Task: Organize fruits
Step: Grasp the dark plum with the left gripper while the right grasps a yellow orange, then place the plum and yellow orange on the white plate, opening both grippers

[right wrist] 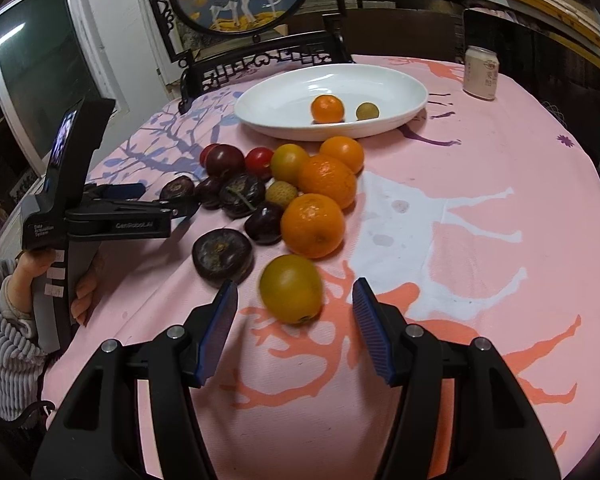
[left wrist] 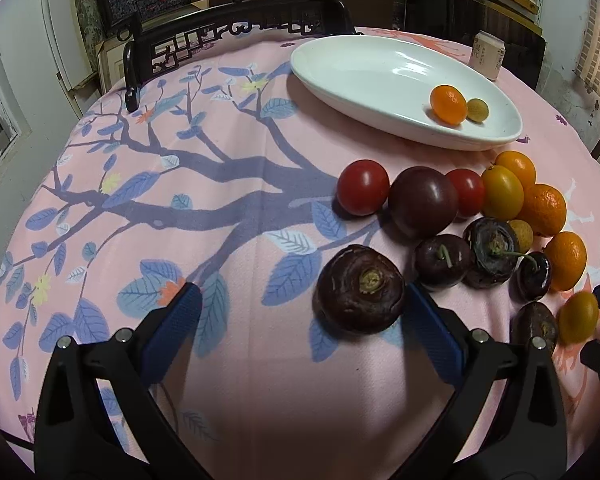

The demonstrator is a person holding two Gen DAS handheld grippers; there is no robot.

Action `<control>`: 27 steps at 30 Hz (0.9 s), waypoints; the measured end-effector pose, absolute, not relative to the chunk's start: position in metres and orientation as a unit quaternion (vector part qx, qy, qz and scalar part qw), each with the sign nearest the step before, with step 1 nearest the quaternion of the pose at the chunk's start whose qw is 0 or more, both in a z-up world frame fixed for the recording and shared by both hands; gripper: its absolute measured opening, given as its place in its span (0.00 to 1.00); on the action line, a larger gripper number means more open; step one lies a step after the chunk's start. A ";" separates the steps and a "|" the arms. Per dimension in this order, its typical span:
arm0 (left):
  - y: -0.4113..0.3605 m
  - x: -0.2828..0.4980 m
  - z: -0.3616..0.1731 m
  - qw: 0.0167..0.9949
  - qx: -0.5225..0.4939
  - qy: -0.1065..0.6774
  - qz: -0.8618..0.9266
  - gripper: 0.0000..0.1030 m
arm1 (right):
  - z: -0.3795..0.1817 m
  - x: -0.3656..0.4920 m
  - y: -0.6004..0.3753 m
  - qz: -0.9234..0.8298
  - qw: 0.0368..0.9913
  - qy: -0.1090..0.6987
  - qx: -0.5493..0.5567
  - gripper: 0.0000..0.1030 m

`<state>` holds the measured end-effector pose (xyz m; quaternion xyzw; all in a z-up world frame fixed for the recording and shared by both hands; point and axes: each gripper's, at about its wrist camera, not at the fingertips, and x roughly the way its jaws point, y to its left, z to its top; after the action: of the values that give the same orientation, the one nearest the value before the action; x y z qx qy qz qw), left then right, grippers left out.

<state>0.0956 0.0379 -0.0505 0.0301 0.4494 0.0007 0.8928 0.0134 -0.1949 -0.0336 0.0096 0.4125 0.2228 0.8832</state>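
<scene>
At left, we see the left tongs (left wrist: 300,312) spread wide and empty, a dark water chestnut (left wrist: 360,289) just inside the right pad. At right, the right tongs (right wrist: 296,308) stand apart around a yellow-green kumquat (right wrist: 291,289) on the counter (right wrist: 480,208) — pads not touching it. The kumquat is oval, smooth and slightly blurred; the white dish (right wrist: 380,128) lies beyond the fruit pile.

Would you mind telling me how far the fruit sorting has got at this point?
Early days. Done: the white dish holds one orange citrus and one small tan fruit. In hand: nothing gripped; the right gripper is open around a yellow-green fruit, and the left gripper stands open beside a dark chestnut-like bulb. Left: the whole cluster of tomatoes, citrus and dark fruits on the pink tablecloth.
</scene>
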 end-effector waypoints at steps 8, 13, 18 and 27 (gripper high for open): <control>0.031 0.090 -0.044 0.900 0.039 0.434 -0.022 0.74 | -0.036 0.015 -0.194 0.231 0.877 0.421 0.015 0.48; 0.030 0.090 -0.042 0.903 0.035 0.428 -0.030 0.53 | -0.040 0.019 -0.194 0.231 0.872 0.431 0.019 0.44; 0.028 0.089 -0.041 0.903 0.040 0.426 -0.036 0.40 | -0.040 0.019 -0.194 0.233 0.871 0.433 0.019 0.39; 0.029 0.088 -0.040 0.905 0.039 0.421 -0.037 0.40 | -0.041 0.021 -0.196 0.233 0.869 0.436 0.027 0.35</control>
<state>0.0882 0.0289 -0.0396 0.0390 0.4214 -0.0367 0.9053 0.0209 -0.1957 -0.0412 0.0270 0.4356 0.2328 0.8691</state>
